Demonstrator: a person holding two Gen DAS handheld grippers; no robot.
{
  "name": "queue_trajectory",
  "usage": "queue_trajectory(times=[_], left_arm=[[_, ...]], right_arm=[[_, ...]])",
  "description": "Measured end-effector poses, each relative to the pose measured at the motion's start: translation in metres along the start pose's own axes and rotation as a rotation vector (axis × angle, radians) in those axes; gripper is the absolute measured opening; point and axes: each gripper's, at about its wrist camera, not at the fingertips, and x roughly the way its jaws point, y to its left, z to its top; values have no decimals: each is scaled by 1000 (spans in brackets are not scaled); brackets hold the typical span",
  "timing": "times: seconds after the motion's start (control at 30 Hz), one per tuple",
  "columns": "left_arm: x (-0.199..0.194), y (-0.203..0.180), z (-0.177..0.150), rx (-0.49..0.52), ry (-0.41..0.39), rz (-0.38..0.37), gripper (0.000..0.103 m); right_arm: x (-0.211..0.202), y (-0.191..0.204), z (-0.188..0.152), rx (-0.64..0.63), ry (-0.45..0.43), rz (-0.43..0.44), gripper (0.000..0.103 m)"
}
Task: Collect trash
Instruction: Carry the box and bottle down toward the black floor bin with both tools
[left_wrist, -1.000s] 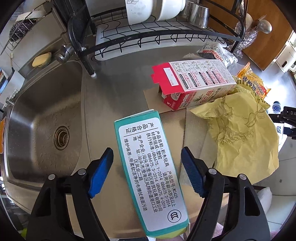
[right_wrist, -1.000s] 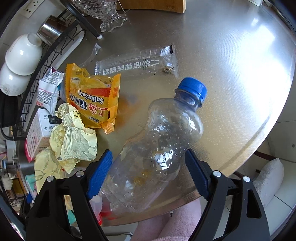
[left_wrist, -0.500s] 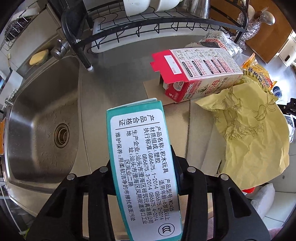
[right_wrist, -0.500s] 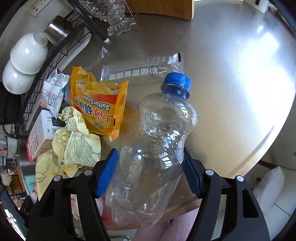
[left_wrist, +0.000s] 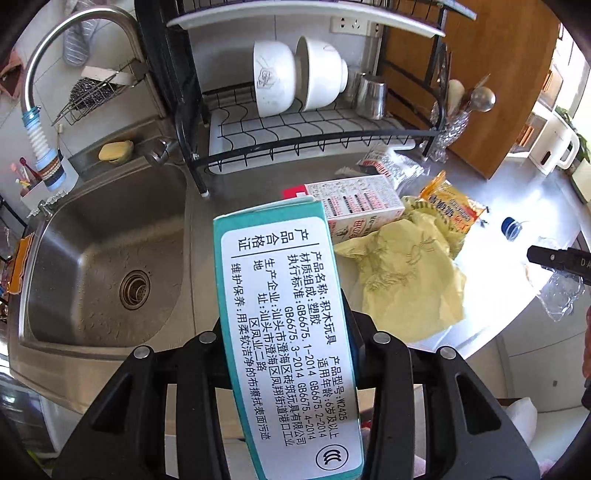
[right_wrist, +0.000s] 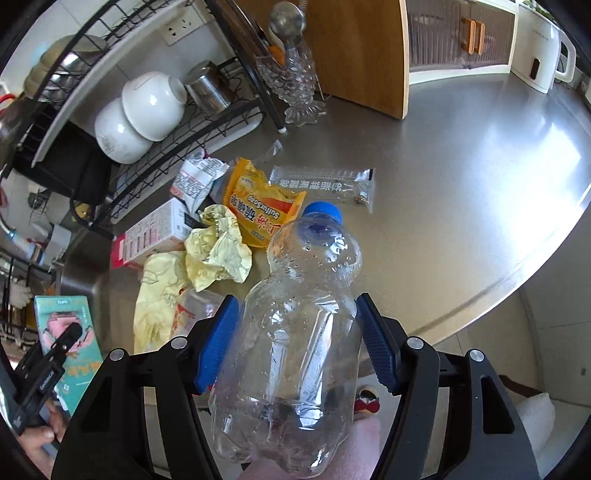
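Observation:
My left gripper (left_wrist: 284, 332) is shut on a teal box (left_wrist: 288, 332) with a white label, held up above the counter by the sink; the box hides its pads. It also shows in the right wrist view (right_wrist: 66, 343). My right gripper (right_wrist: 299, 343) is shut on a clear plastic bottle (right_wrist: 295, 350) with a blue cap, lifted off the counter. On the counter lie a red and white carton (left_wrist: 354, 203), crumpled yellow paper (left_wrist: 406, 280), an orange soap wrapper (right_wrist: 266, 206), a clear wrapper (right_wrist: 321, 184) and a white wrapper (right_wrist: 195, 181).
A steel sink (left_wrist: 99, 269) with a faucet is on the left. A black dish rack (left_wrist: 314, 125) with white bowls and a steel cup stands behind the trash. A glass holder (right_wrist: 295, 81), a wooden board (right_wrist: 365, 48) and a white kettle (right_wrist: 543, 48) are at the back.
Both grippers closed and lifted: the left took hold of the teal box and raised it, the right took hold of the bottle and raised it off the counter.

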Motion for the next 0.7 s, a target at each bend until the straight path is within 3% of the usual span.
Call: queue_trajectory(times=[0.17,0.3,0.57,0.7], left_arm=[[-39,-12,-28,-30,-58,-53,39],[-54,-21,-58,-55,-72,-54,39],[-60,-26,-117,-171,-53,-58,39],[-51,-32,-143,-168,-4,-74,39]], right_arm=[[-22,2,-26,-114,-31,82,63],[-27,0,-45,-157,18,159,60],[-17,5,-61,-255,104,251,60],[-17,4,-87,-289,164,299,60]])
